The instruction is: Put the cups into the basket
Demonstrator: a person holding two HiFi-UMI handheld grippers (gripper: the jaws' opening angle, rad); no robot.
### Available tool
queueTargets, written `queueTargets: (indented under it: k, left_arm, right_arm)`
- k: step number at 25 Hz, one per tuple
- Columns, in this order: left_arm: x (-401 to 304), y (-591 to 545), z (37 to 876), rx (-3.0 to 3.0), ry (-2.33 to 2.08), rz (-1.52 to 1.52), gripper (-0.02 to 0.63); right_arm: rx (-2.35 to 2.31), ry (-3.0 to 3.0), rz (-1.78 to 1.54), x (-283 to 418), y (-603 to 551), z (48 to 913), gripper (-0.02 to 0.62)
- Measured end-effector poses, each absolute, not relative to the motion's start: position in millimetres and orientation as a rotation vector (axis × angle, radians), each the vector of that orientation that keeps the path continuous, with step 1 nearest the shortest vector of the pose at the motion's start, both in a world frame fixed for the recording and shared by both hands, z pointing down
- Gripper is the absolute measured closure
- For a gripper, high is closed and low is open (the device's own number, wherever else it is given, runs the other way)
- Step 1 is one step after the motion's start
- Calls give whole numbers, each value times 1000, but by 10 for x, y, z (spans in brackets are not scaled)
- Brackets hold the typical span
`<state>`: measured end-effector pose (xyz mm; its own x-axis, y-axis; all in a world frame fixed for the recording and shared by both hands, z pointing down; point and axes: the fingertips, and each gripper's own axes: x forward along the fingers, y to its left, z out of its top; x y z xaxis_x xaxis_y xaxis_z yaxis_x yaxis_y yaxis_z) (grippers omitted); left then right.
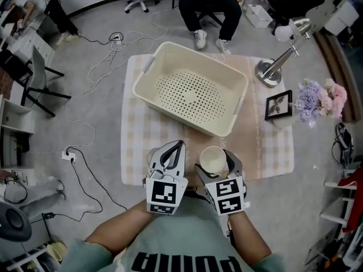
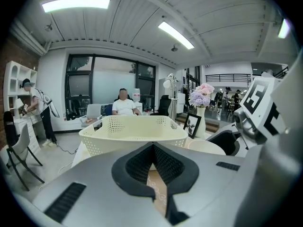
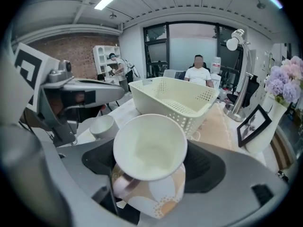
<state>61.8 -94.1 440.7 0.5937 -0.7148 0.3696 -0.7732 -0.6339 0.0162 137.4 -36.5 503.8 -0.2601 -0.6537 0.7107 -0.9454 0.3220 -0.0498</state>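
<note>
The right gripper (image 1: pixel 214 158) clamps a tilted cream ceramic cup with a flower pattern (image 3: pixel 150 148), just short of the cream perforated plastic basket (image 1: pixel 193 92). The left gripper (image 2: pixel 152 150) has its jaws pressed together on nothing. 1 small white cup (image 3: pixel 100 126) stands near it on the checked cloth (image 1: pixel 272 152). The person's green shirt (image 1: pixel 181 251) reads PUMA.

Open office, grey floor, glass front

Cables (image 1: pixel 93 67) trail over the grey floor (image 1: pixel 85 169) off the surface's (image 1: pixel 142 146) left edge. Strip lights (image 2: pixel 75 4) glow above dark-framed windows (image 2: pixel 102 84). White shelves (image 3: pixel 105 56) stand against a brick wall (image 3: pixel 80 48).
</note>
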Motion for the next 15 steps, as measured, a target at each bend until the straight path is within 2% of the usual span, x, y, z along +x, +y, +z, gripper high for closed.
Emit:
queueTargets:
  k: [15]
  left_arm:
    - [463, -1335, 3869, 2649, -1350, 403, 598]
  right_arm:
    - [1432, -2137, 482, 1277, -906, 4072, 195]
